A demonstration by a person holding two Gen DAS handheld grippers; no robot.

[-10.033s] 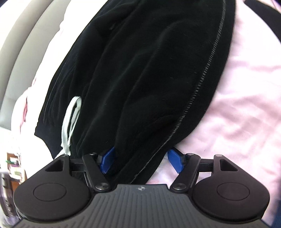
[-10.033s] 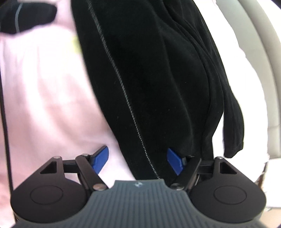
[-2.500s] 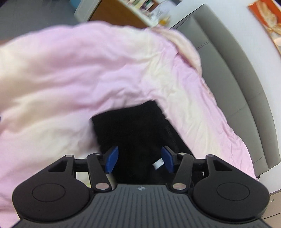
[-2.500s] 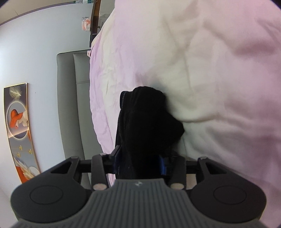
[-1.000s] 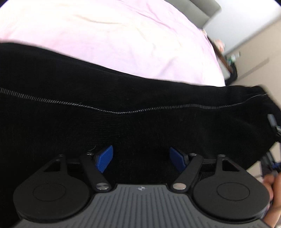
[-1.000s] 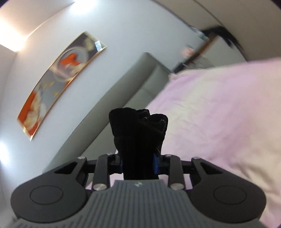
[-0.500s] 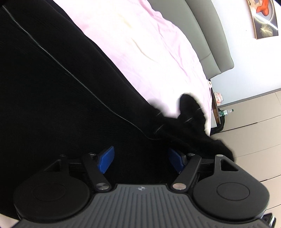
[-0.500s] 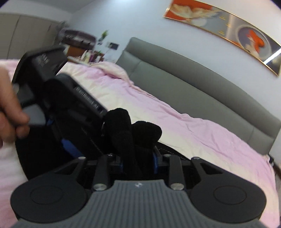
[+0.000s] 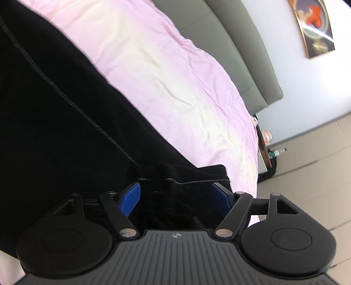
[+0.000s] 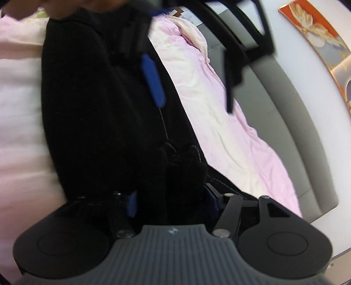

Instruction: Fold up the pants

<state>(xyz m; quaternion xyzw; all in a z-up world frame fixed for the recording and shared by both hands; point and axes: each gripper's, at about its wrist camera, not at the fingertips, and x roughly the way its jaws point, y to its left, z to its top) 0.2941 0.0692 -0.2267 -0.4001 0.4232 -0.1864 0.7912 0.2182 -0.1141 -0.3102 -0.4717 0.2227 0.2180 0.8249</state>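
Note:
The black pants [image 9: 54, 114] with a dashed side seam lie across the pink bed cover and fill the left of the left wrist view. My left gripper [image 9: 176, 195] is open, its blue pads either side of a bunched black hem. In the right wrist view the pants [image 10: 92, 105] hang in front of me, and my right gripper [image 10: 170, 200] is shut on a thick bunch of the black fabric. The left gripper also shows there, above, with one blue pad [image 10: 153, 81] against the cloth.
The pink and cream bed cover [image 9: 166, 72] spreads to the right. A grey padded headboard [image 9: 239, 43] runs behind it, with an orange framed picture [image 9: 316, 26] on the wall. A bedside table [image 9: 266, 153] with small items stands at the bed's end. A hand [image 10: 59, 8] shows at top left.
The right gripper has swung down toward the left one, still holding the bunched fabric. The fabric end has come to lie between the left gripper's open pads.

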